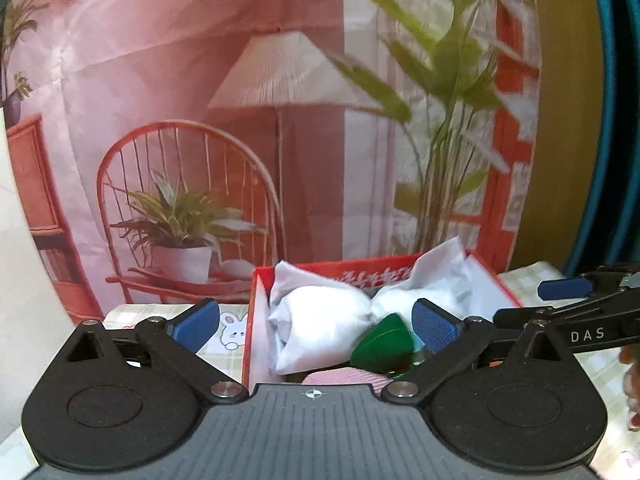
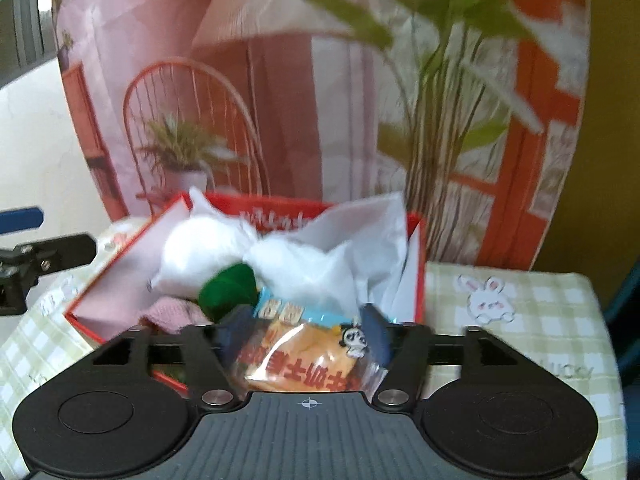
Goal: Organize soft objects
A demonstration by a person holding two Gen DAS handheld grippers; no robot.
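A red box (image 1: 251, 332) stands on the table and holds white plush pieces (image 1: 320, 320), a green soft thing (image 1: 384, 340) and a pink knit item (image 1: 344, 378). My left gripper (image 1: 316, 320) hovers before the box, open wide, nothing between its fingers. In the right wrist view the red box (image 2: 418, 264) holds the white plush (image 2: 200, 244), the green thing (image 2: 228, 288) and the pink knit (image 2: 172, 312). An orange and blue snack packet (image 2: 304, 356) lies between the parted fingers of my right gripper (image 2: 304, 332), over the box's near edge.
A green-checked tablecloth with bunny prints (image 2: 500, 300) covers the table, with bare cloth right of the box. A printed backdrop (image 1: 200, 120) of a chair, lamp and plants hangs close behind. White wrapping paper (image 2: 372, 232) sticks up inside the box.
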